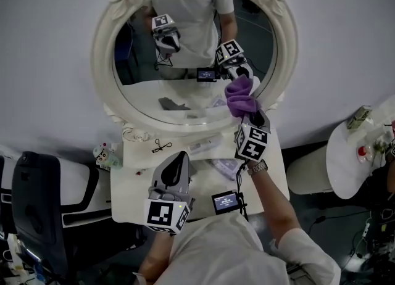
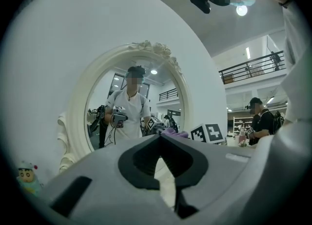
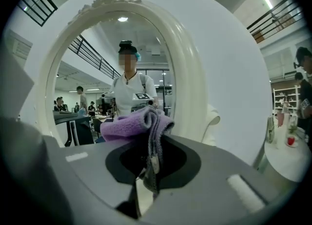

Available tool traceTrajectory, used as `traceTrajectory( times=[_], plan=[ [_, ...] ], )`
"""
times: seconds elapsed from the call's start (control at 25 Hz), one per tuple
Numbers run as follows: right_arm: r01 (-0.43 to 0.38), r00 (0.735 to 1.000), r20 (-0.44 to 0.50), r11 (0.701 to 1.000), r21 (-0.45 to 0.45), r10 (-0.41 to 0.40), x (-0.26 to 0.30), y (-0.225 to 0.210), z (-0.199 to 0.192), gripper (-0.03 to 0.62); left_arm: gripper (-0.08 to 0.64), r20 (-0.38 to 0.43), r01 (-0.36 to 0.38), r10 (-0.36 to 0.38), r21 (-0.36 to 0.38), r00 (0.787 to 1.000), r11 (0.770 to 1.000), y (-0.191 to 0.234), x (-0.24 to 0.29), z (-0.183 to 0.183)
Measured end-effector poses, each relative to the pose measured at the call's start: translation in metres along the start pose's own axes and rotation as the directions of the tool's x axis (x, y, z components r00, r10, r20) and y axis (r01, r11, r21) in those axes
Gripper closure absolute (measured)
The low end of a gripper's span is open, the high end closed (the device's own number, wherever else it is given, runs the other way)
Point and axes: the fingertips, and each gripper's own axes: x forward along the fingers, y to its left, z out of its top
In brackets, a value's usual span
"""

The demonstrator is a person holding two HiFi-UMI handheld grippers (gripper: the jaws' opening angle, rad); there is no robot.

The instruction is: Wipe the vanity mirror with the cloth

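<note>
The oval vanity mirror (image 1: 185, 49), in an ornate cream frame (image 1: 102, 61), stands at the back of the white table (image 1: 133, 185). A purple cloth (image 1: 242, 94) is pressed against the lower right of the glass, with my right gripper (image 1: 250, 114) shut on it. In the right gripper view the cloth (image 3: 131, 126) bunches over the closed jaws, right gripper (image 3: 152, 121), close to the mirror (image 3: 97, 73). My left gripper (image 1: 181, 159) hovers low over the table, shut and empty. In its own view the left gripper (image 2: 160, 137) points at the mirror (image 2: 131, 102).
Small items lie on the table under the mirror, including a dark wire-like piece (image 1: 162, 147). A small figurine (image 1: 105, 154) sits at the table's left corner. A black chair (image 1: 43, 203) stands at left. A round white side table (image 1: 345, 154) with bottles is at right.
</note>
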Motion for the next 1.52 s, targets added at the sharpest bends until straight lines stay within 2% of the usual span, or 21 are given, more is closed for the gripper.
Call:
traceTrajectory(
  times=[0.24,0.48,0.72,0.88,1.0,1.24,1.52],
  plan=[
    [-0.164,0.986,-0.010,0.986,-0.037,0.164,-0.007,0.101,-0.011,0.541,0.560,0.009,-0.102,0.102,-0.003,0.995,0.995,0.041,-0.037,0.005],
    [-0.348,0.937,-0.047,0.934,-0.076,0.346,-0.014,0.212,-0.028,0.541,0.561,0.018,-0.248,0.248,-0.020,0.969,0.969,0.090,-0.084,0.008],
    [-0.426,0.901,-0.122,0.901,-0.085,0.415,-0.010,0.269,-0.061,0.540,0.560,-0.001,-0.345,0.345,-0.016,0.938,0.938,0.117,-0.117,0.002],
    [-0.418,0.901,-0.156,0.906,-0.067,0.404,0.002,0.278,-0.085,0.541,0.560,-0.029,-0.390,0.389,-0.015,0.921,0.921,0.130,-0.129,-0.007],
    [-0.393,0.913,-0.154,0.916,-0.080,0.378,0.009,0.271,-0.097,0.540,0.560,-0.057,-0.391,0.390,-0.011,0.919,0.920,0.134,-0.128,-0.015],
    [-0.377,0.915,-0.201,0.919,-0.112,0.351,0.021,0.244,-0.121,0.538,0.560,-0.091,-0.330,0.327,-0.009,0.940,0.944,0.118,-0.102,-0.027],
    [-0.303,0.935,-0.232,0.945,-0.124,0.269,0.031,0.178,-0.130,0.537,0.560,-0.114,-0.243,0.239,-0.020,0.964,0.970,0.094,-0.064,-0.039]
  ],
)
